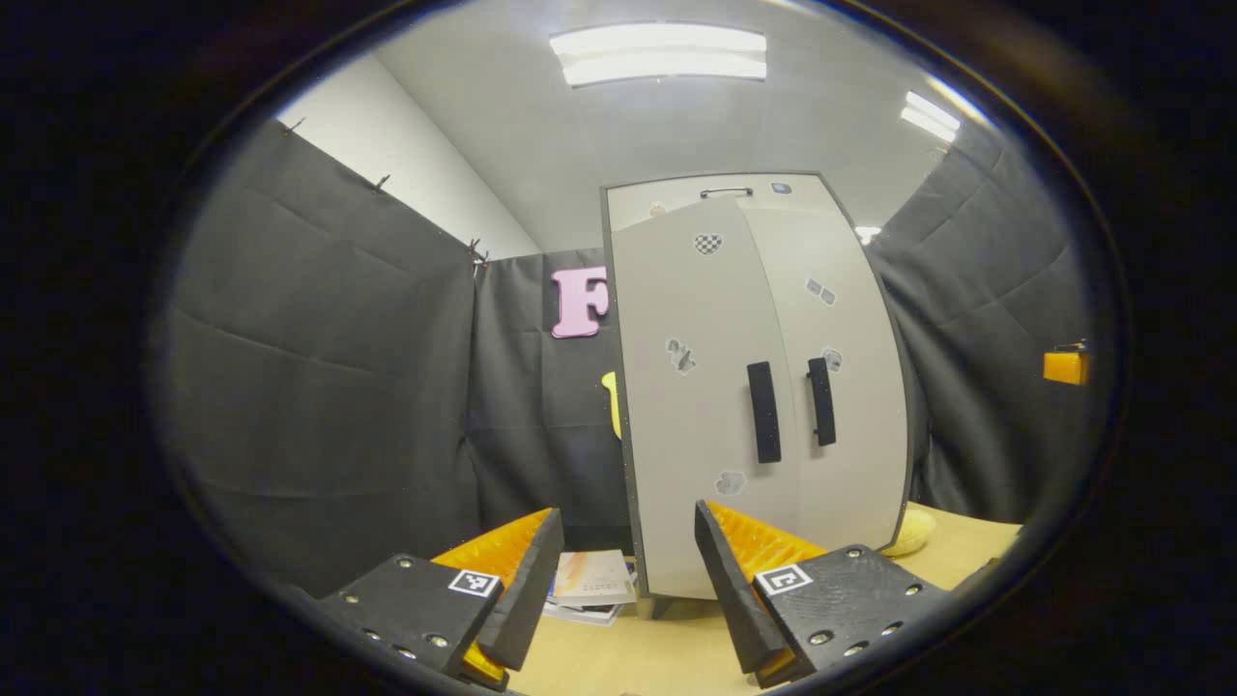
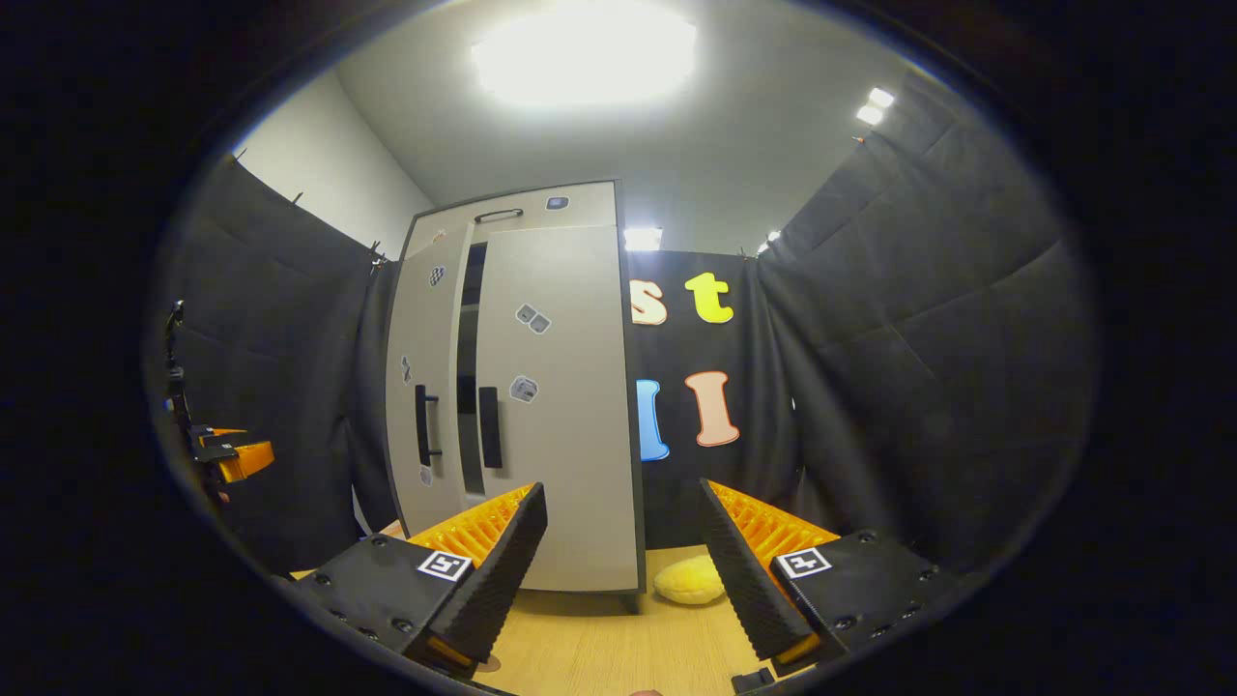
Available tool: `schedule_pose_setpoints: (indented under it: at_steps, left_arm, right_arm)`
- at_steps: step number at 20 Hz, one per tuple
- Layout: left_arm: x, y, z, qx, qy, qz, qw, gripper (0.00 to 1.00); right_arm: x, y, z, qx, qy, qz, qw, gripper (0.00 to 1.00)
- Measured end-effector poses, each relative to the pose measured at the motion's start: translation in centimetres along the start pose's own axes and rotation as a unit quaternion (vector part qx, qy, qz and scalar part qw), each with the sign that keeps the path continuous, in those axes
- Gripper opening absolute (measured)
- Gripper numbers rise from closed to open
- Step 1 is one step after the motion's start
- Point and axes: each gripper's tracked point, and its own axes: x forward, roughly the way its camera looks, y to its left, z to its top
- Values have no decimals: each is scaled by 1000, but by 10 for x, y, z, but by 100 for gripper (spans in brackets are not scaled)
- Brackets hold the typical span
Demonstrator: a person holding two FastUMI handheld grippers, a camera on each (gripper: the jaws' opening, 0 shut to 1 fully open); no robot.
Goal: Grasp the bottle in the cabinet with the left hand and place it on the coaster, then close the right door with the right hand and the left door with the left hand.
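A tall grey cabinet (image 1: 841, 290) stands on the wooden table. Its left door (image 1: 676, 309) hangs a little ajar and overlaps the right door in the left gripper view. In the right gripper view a dark gap (image 2: 471, 387) runs between the left door (image 2: 416, 338) and the right door (image 2: 570, 387). Each door carries a black vertical handle (image 1: 763, 411) (image 2: 489, 427). My left gripper (image 1: 628, 517) is open, low in front of the left door and apart from it. My right gripper (image 2: 620, 493) is open before the right door's lower edge, holding nothing.
A few booklets (image 1: 591, 585) lie on the table at the cabinet's left foot. A soft yellow object (image 2: 688, 580) rests at its right foot. The left gripper (image 2: 227, 454) shows far left, the right gripper (image 1: 1063, 365) far right. Black cloth walls close in on all sides.
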Motion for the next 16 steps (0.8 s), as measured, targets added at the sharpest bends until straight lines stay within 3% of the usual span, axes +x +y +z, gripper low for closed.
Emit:
schedule_pose_setpoints:
  at_steps: [11,12,16]
  left_arm:
    - [-3,2,-3,-2,4,4,1000,87]
    - [-3,2,-3,0,3,3,1000,80]
    - [-3,4,-4,1,3,6,1000,80]
  right_arm:
    - [-3,15,4,-7,-5,-4,1000,99]
    - [-2,15,4,-8,-6,-5,1000,99]
    - [0,15,5,-10,-7,-10,1000,99]
